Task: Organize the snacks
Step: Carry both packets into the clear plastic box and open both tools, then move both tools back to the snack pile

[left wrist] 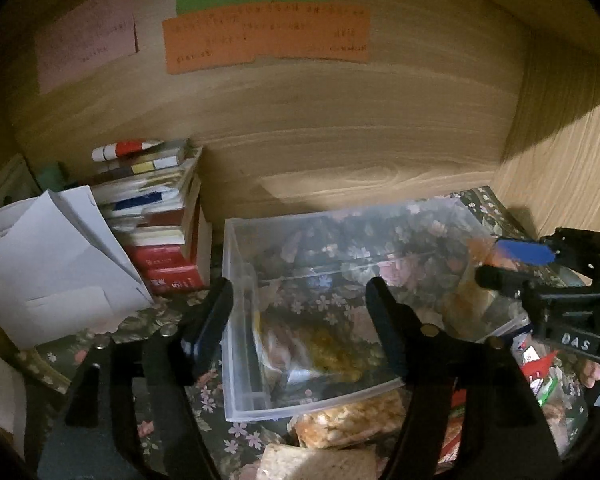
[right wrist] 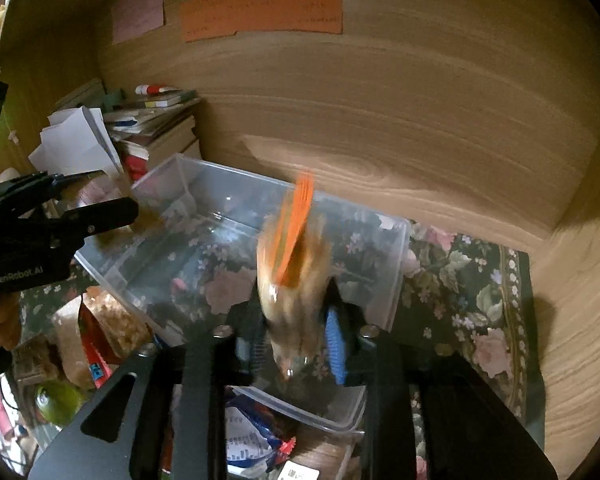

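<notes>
Between the right claw's (right wrist: pixel 296 344) blue pads (right wrist: pixel 335 346), a snack bag (right wrist: pixel 292 280) with an orange top is being gripped, blurred, hanging above the clear bin (right wrist: pixel 396 272) just ahead. Left claw (left wrist: pixel 300 312) is standing wide open and holding nothing, straddling the bin's near left wall; a second bag (left wrist: pixel 320 352) is lying inside, under it. Loose snacks (left wrist: pixel 352 420) are lying just behind, outside the bin. Books (left wrist: pixel 156 216) are sitting ahead-left.
</notes>
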Tool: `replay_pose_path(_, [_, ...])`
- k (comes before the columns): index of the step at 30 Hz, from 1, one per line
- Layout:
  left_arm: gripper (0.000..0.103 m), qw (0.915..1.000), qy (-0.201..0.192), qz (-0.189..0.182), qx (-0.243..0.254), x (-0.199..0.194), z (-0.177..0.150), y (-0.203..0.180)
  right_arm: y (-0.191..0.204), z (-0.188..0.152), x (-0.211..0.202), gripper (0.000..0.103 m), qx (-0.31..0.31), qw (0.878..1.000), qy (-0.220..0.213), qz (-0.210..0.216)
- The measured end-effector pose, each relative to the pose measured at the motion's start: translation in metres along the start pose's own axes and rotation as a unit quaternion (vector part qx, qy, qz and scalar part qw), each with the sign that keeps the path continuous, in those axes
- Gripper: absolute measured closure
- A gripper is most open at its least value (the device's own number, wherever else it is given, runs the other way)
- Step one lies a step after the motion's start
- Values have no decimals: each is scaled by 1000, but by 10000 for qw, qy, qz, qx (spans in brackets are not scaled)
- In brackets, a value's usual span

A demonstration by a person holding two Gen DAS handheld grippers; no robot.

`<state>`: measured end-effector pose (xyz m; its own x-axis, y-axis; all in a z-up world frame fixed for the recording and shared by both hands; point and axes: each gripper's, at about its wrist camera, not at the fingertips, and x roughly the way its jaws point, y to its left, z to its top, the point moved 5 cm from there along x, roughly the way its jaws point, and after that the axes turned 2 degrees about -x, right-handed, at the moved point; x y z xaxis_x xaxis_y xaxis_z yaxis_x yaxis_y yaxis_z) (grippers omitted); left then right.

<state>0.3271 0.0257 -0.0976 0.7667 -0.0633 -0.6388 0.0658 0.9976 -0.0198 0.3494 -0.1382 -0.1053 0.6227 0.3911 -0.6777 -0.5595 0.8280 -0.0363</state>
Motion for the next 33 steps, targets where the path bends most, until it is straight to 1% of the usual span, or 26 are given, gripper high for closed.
replay_pose_path(1, [31, 10000, -38, 1, -16, -3, 0, 0, 0, 1, -2, 52, 12, 10000, -65, -34])
replay_pose_path(2, [31, 10000, -62, -5, -22, -4, 1, 2, 0, 2, -3, 47, 14, 9999, -118, -53])
replay_pose_path(6, [30, 9997, -248, 9, -48, -21, 3, 5, -1, 3, -18, 44, 76, 9995, -288, -72])
replay_pose_path(7, [28, 9996, -291, 8, -55, -24, 4, 6, -1, 2, -24, 42, 90, 9993, -351, -94])
replay_pose_path(8, [23, 9993, -370, 9, -68, -32, 3, 7, -1, 2, -29, 38, 96, 9990, -408, -126])
replay_pose_path(10, [18, 9986, -519, 26, -83, -45, 2, 9, 0, 2, -38, 36, 92, 9984, -529, -186])
replay_pose_path(12, [16, 9977, -664, 72, -64, -60, -1, 10, 2, 1, -52, 35, 100, 9975, -666, -200])
replay_pose_path(15, [15, 9968, -787, 86, -57, -80, -10, 12, 5, -3, -70, 32, 133, 9962, -842, -192])
replay_pose_path(19, [12, 9962, -858, 105, -84, -100, -29, 17, 12, -15, -93, 26, 167, 9941, -1057, -193])
replay_pose_path(22, [10, 9963, -839, 114, -131, -110, -48, 20, 20, -29, -106, 21, 229, 9926, -1179, -171])
replay_pose_path(25, [9, 9970, -727, 89, -231, -117, -71, 25, 27, -45, -114, 20, 296, 9923, -1199, -117])
replay_pose_path(33, [9, 9989, -242, 159, -367, -111, -131, 37, 41, -91, -119, 19, 487, 9938, -999, -69])
